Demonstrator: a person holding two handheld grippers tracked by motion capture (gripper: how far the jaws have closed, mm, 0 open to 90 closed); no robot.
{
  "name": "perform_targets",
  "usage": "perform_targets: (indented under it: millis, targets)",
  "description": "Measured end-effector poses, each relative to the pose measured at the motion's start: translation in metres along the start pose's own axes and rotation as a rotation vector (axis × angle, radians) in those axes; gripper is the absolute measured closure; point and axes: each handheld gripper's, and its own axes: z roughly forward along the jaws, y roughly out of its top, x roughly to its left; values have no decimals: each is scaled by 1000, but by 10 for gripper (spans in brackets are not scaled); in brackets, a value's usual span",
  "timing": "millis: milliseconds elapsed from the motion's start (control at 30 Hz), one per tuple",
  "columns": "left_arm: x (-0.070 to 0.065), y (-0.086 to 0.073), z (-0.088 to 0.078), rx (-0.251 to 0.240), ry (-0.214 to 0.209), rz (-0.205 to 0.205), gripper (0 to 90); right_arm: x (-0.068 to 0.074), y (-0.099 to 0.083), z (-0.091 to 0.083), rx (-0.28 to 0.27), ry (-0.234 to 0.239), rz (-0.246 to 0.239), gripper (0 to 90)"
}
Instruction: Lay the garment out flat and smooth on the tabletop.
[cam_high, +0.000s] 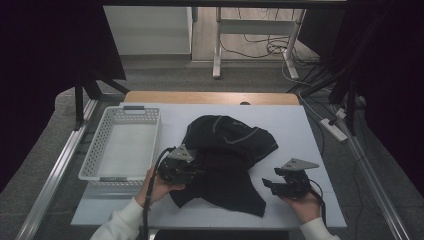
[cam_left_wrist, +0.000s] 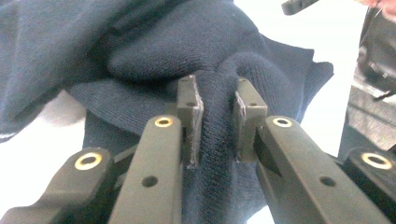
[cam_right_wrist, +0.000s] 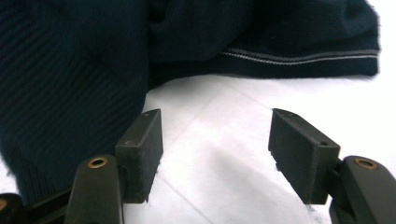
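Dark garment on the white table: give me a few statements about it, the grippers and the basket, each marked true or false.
1. The left gripper pinches a fold of the dark garment. True.
2. The right gripper holds the garment's striped hem. False: its jaws stand open over bare white table, with the hem beyond them.
3. The white basket holds a folded garment. False: nothing lies in it.
4. The basket stands left of the garment in the high view. True.
5. The garment lies neatly folded. False: it lies crumpled in a heap.
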Motion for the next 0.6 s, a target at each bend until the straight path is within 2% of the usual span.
perform_targets:
  millis: [67, 200, 367, 533, 600]
  targets:
    - [1, -2, 1, 2, 0, -5, 753, 5, 0, 3, 12, 14, -12, 345]
    - [-2, -1, 3, 5, 1, 2, 752, 20, -5, 6, 39, 85, -20, 340]
    - [0, -1, 2, -1, -1, -5, 754, 38, -16, 5, 87, 131, -42, 331]
    - [-1, 0, 2, -3, 3, -7, 756, 51, -21, 12, 154, 110, -96, 327]
    - [-1, 0, 1, -3, 3, -7, 756, 53, -22, 14, 156, 103, -110, 335]
